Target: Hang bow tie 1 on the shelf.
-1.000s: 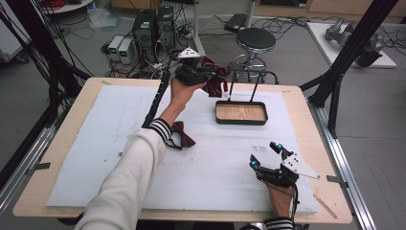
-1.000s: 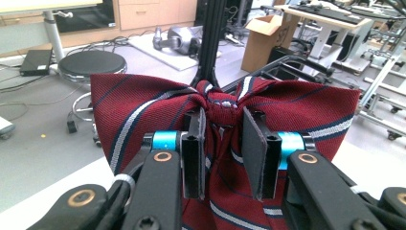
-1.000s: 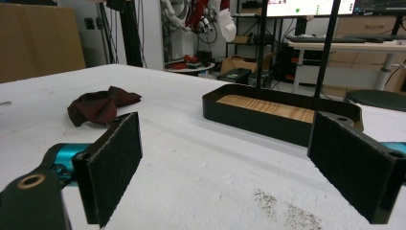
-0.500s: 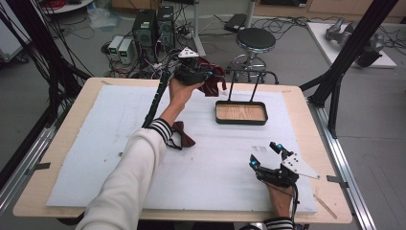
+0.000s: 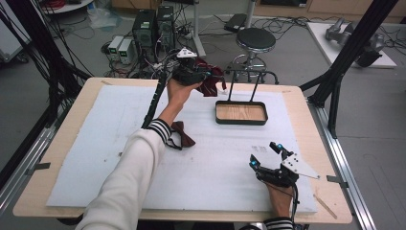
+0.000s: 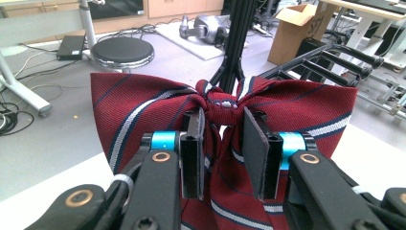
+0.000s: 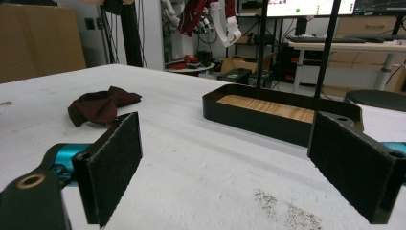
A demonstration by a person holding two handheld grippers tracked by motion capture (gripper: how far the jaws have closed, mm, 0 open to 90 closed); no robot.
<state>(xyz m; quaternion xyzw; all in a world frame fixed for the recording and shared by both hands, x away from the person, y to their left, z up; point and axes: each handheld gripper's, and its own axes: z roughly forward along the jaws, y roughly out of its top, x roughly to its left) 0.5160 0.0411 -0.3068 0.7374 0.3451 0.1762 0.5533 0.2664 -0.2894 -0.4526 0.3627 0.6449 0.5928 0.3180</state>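
Observation:
A burgundy bow tie point(image 6: 143, 105) with white and navy stripes hangs in the air past the table's far edge. My left gripper point(image 6: 222, 129) is shut on it, just below its centre knot. From above, that gripper point(image 5: 205, 76) and the striped tie point(image 5: 213, 82) sit left of the rack's two black posts point(image 5: 231, 85). A second, plain dark red bow tie point(image 5: 182, 134) lies crumpled on the white mat beside the person's left sleeve, and shows as the plain tie point(image 7: 103, 106). My right gripper point(image 5: 263, 154) rests open on the mat at front right, with nothing between its pads point(image 7: 115, 167).
A black tray with a wooden floor point(image 5: 241, 113) stands right of centre at the back, two thin posts rising from it. The same tray point(image 7: 282, 115) lies ahead of my right gripper. A white mat point(image 5: 95, 143) covers the table. A stool point(image 5: 256, 40) and computer boxes stand beyond.

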